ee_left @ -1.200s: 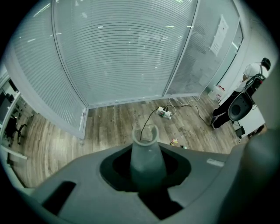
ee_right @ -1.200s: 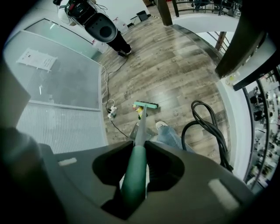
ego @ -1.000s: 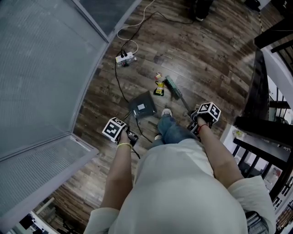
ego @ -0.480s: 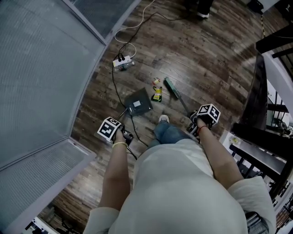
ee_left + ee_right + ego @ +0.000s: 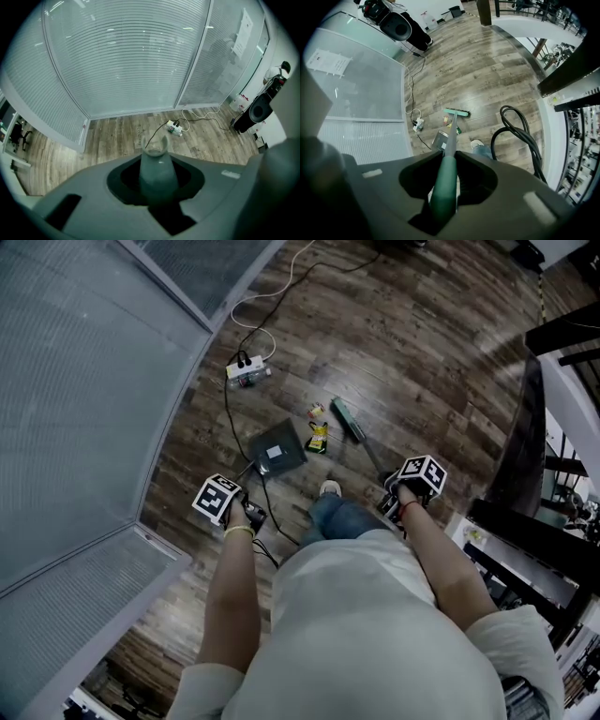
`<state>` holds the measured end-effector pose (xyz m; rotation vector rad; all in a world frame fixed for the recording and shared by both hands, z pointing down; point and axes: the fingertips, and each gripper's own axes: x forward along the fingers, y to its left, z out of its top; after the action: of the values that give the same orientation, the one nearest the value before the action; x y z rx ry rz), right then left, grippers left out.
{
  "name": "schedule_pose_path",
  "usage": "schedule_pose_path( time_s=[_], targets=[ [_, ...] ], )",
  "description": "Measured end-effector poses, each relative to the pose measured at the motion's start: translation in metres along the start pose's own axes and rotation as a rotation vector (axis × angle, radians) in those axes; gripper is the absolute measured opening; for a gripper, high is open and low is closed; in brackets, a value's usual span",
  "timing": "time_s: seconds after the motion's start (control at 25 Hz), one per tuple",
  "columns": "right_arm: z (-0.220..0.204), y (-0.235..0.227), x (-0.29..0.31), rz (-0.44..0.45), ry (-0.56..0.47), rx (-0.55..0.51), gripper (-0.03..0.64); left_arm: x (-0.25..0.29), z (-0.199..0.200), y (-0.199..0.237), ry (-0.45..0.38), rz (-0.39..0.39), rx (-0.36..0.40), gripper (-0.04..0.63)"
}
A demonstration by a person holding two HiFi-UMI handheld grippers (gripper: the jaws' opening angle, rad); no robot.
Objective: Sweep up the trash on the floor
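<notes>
A person stands on a dark wood floor [image 5: 422, 352] w/ a sweeping tool in each hand. The right tongs [image 5: 443, 190] are clamped shut on the green handle of a broom [image 5: 349, 420], whose head rests on the boards far-right of the person's shoe [image 5: 329, 488]. The left tongs [image 5: 157, 180] are closed round the grey handle of a dustpan [image 5: 277, 450], its pan low at the floor just left of the shoe and slightly farther out. The trash [image 5: 319, 436], a yellow wrapper w/ a smaller scrap just beyond it, lies between pan and broom head, close to both. Farther off, a white power strip [image 5: 246, 368] w/ its cord lies near a ribbed glass partition [image 5: 84, 381] along the left side. In the right gripper view, a looped black cable [image 5: 520, 136] lies near the right-hand wall and a black speaker [image 5: 396, 26] stands at the far end of the room.
</notes>
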<state>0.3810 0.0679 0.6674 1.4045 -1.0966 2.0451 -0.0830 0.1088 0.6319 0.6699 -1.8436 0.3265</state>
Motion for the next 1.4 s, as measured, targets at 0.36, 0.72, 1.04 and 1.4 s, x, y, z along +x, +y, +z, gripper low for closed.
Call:
schedule_pose_path(
  time_s=[0.36, 0.72, 1.04, 1.4],
  targets=[
    [0.004, 0.013, 0.009, 0.003, 0.011, -0.032, 0.097, 0.016, 0.021, -0.024, 0.022, 0.045, 0.009, 0.086],
    [-0.001, 0.008, 0.012, -0.021, -0.008, 0.009, 0.097, 0.027, 0.038, -0.04, 0.033, 0.075, 0.012, 0.087],
    [-0.018, 0.015, 0.033, -0.026, -0.055, 0.135, 0.097, 0.031, 0.045, -0.036, 0.039, 0.075, 0.027, 0.086],
    [-0.072, 0.048, 0.061, -0.01, -0.041, 0.184, 0.097, 0.034, 0.046, -0.035, 0.042, 0.081, 0.026, 0.087]
  ],
)
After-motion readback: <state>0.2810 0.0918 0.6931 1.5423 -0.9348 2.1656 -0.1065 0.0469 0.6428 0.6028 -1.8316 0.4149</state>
